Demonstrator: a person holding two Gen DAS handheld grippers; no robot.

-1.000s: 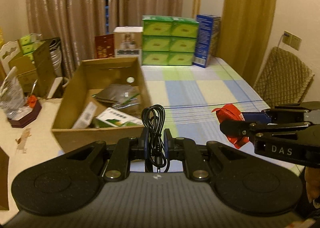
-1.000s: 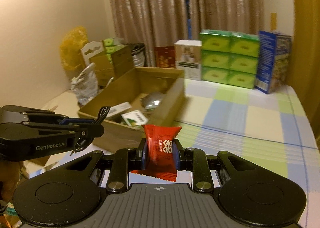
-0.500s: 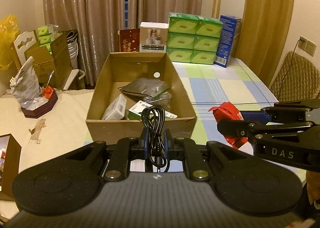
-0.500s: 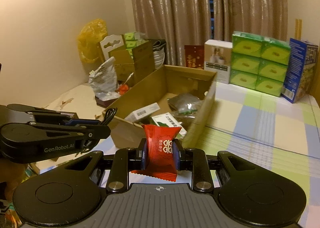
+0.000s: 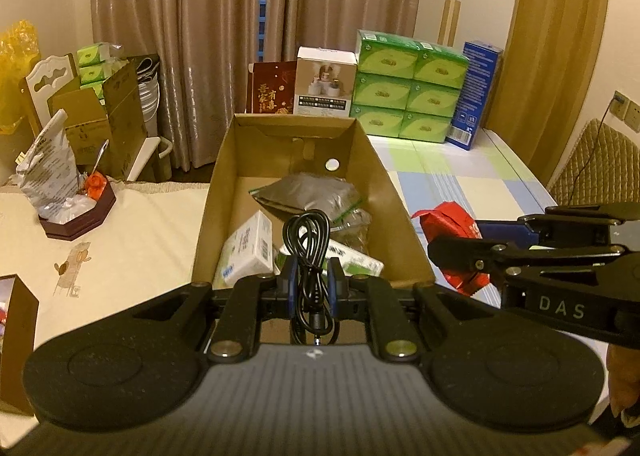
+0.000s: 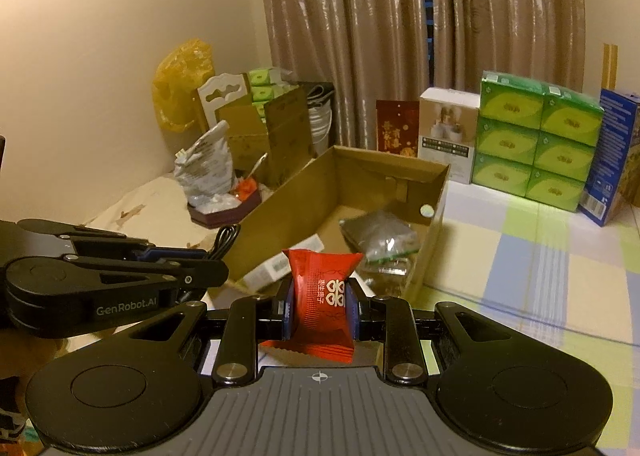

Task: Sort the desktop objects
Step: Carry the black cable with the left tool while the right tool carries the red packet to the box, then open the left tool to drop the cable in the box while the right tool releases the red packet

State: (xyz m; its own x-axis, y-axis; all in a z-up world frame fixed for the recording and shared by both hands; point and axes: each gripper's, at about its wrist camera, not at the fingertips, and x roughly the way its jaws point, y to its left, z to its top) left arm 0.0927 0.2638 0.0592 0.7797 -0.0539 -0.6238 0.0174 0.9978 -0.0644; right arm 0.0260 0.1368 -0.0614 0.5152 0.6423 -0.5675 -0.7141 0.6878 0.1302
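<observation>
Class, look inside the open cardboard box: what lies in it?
Inside the cardboard box: a grey zip bag, a white carton and a green-and-white packet. The cable hides part of the floor.

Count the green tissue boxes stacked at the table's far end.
6 visible: green tissue boxes stacked two wide, three high, between white box and blue box. More may sit behind.

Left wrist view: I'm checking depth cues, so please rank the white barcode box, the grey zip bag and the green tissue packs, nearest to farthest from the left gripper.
1. White barcode box: near end of the cardboard box, just left of the left gripper.
2. Grey zip bag: mid-box, straight ahead.
3. Green tissue packs: stacked beyond the box, ahead to the right.
</observation>
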